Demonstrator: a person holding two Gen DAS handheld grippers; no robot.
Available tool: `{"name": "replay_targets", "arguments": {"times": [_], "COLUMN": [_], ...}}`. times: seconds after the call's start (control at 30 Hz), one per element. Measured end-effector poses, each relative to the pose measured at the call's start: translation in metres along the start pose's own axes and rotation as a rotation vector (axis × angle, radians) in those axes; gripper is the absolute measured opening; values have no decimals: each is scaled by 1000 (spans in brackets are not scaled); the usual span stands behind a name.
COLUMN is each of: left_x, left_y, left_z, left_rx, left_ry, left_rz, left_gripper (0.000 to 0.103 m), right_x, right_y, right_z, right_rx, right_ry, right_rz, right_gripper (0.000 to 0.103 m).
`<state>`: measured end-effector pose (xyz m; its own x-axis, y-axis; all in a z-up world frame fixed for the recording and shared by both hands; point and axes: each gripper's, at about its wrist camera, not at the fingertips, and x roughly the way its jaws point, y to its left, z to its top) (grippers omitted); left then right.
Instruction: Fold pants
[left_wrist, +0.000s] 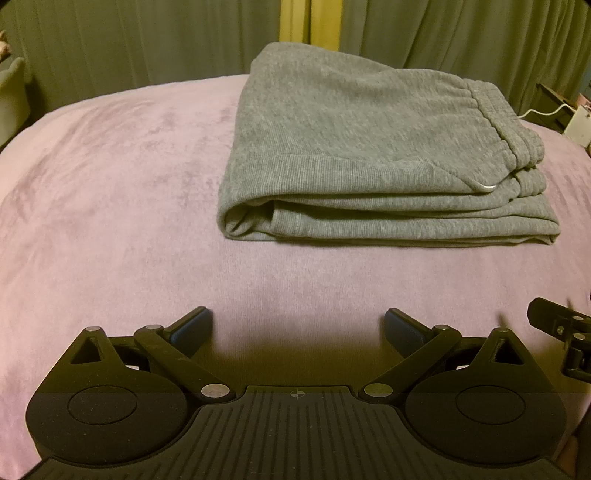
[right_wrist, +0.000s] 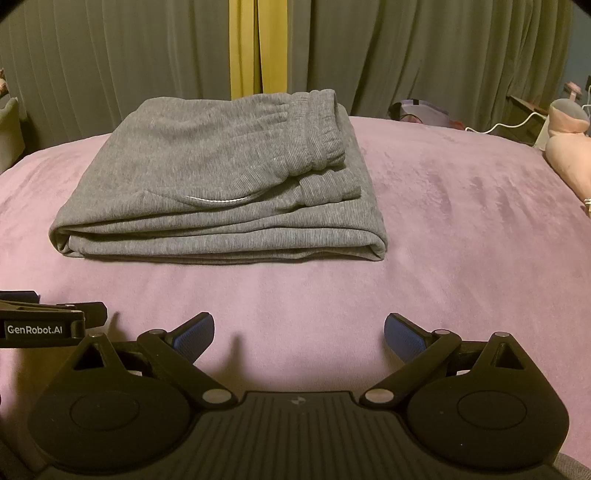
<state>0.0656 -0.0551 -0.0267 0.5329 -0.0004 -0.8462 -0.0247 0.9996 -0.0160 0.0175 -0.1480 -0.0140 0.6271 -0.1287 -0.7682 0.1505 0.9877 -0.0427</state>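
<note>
- Left wrist view: the left tool (left_wrist: 298, 325), a black two-finger device with blue pads (left_wrist: 192, 332), is released, its fingers spread wide with nothing between them.
- It hangs over the near part of a bed covered in a pink-mauve plush blanket (left_wrist: 110, 177).
- The grey ribbed sweatpants (left_wrist: 369, 155) lie folded into a compact stack on the blanket, ahead of the tool and to its right, well apart from the fingers.
- The elastic waistband (left_wrist: 506, 114) sits on top of the stack at the right side; the rounded fold edge faces the camera at lower left.
- A black part of the right tool (left_wrist: 561, 328) shows at the right edge, near the left tool's right finger.
- Grey-green pleated curtains (left_wrist: 147, 40) hang behind the bed, with a yellow strip between them.
- Right wrist view: the right tool (right_wrist: 299, 332) is likewise released, blue pads (right_wrist: 406, 338) wide apart, grasping nothing, above bare blanket (right_wrist: 461, 206).
- The folded sweatpants (right_wrist: 207, 184) lie ahead and to the left, clear of the fingers, waistband (right_wrist: 317, 129) on top toward the right.
- The left tool's body (right_wrist: 40, 325), labelled "GenRobot.AI", enters at the left edge.
- A pink soft toy (right_wrist: 569, 147) and a white cable (right_wrist: 506, 123) lie at the bed's far right.
</note>
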Motion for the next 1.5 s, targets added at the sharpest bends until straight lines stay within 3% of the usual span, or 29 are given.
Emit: {"name": "replay_targets", "arguments": {"times": [1.5], "left_x": [1], "left_y": [-1], "left_z": [0], "left_rx": [0], "left_ry": [2], "left_rz": [1], "left_gripper": [102], "right_x": [2], "right_y": [1], "right_z": [-1], "right_rx": [-7], "right_ry": [-2], "right_rz": [-15], "right_gripper": [99]}}
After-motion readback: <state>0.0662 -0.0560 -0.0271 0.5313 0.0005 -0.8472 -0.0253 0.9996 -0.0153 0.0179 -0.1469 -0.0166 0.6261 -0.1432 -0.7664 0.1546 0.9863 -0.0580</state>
